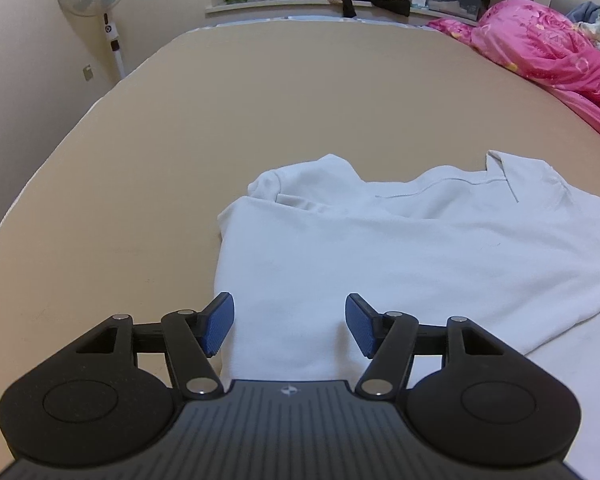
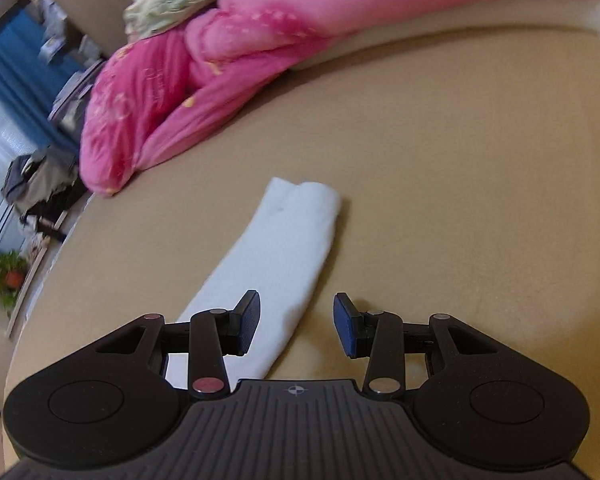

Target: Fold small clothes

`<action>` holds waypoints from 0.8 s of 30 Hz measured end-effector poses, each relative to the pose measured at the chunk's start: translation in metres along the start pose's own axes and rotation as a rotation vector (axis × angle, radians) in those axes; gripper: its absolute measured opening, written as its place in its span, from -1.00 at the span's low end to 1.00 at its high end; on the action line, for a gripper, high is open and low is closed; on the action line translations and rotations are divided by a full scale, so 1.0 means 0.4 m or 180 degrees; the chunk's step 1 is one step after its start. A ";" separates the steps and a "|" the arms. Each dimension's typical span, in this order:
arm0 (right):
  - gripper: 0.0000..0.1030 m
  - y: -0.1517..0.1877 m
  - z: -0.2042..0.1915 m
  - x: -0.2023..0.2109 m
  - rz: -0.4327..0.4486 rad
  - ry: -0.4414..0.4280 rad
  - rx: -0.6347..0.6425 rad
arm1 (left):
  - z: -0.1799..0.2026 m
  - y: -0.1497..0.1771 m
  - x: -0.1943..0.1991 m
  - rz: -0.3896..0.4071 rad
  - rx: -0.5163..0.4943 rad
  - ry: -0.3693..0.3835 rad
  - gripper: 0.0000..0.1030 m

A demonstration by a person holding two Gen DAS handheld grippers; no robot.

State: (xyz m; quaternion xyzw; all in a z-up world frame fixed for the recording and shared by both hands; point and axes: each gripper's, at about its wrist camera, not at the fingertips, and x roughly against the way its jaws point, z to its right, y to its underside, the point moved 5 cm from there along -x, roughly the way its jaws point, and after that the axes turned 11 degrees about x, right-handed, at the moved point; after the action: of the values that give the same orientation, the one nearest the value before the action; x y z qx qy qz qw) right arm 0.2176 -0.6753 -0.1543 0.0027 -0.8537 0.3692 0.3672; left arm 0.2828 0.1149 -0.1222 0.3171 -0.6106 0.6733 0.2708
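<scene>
Left gripper [image 1: 290, 322] sits nearest the lens, fingers apart, nothing between the pads, hovering over the near left part of the white shirt [image 1: 400, 248]. Shirt lies on the tan bed sheet [image 1: 260, 100], partly folded: left sleeve looks tucked in over the body, collar at the far edge, right side running out of frame. Right gripper [image 2: 296, 326] also has its fingers apart and empty, above the right sleeve [image 2: 284, 248], which stretches out flat across the sheet, cuff end far from the camera. Left pad of the right gripper overlaps the sleeve in view; can't tell whether it touches the cloth. Right wrist view is blurred. Step in hand, my read: grab the right sleeve and fold it inward to match the left. To do it well: pinch near the cuff rather than mid-sleeve, take only the sleeve layers and not the sheet, lift just enough to clear, carry it across the body, lay it flat. Left gripper should pin the body near the shoulder so the earlier fold doesn't drag. Pink quilt [image 2: 160, 92] sits well apart, no interference.
</scene>
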 end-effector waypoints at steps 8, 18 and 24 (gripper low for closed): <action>-0.17 0.000 0.011 -0.021 0.0224 -0.0003 0.0056 | -0.003 -0.002 -0.001 -0.0015 0.0013 -0.0001 0.33; -0.94 0.008 -0.040 -0.006 0.0446 0.0145 0.0204 | -0.030 -0.007 -0.006 -0.0031 0.0080 -0.0105 0.35; -0.94 0.014 -0.334 0.141 0.1066 0.0000 0.1265 | -0.073 -0.033 0.009 -0.0012 0.0263 -0.0167 0.35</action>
State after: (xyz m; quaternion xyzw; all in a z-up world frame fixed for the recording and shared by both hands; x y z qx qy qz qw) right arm 0.2586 -0.5718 -0.0612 -0.0666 -0.7530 0.5853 0.2932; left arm 0.2877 0.1453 -0.1126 0.3467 -0.5886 0.6888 0.2427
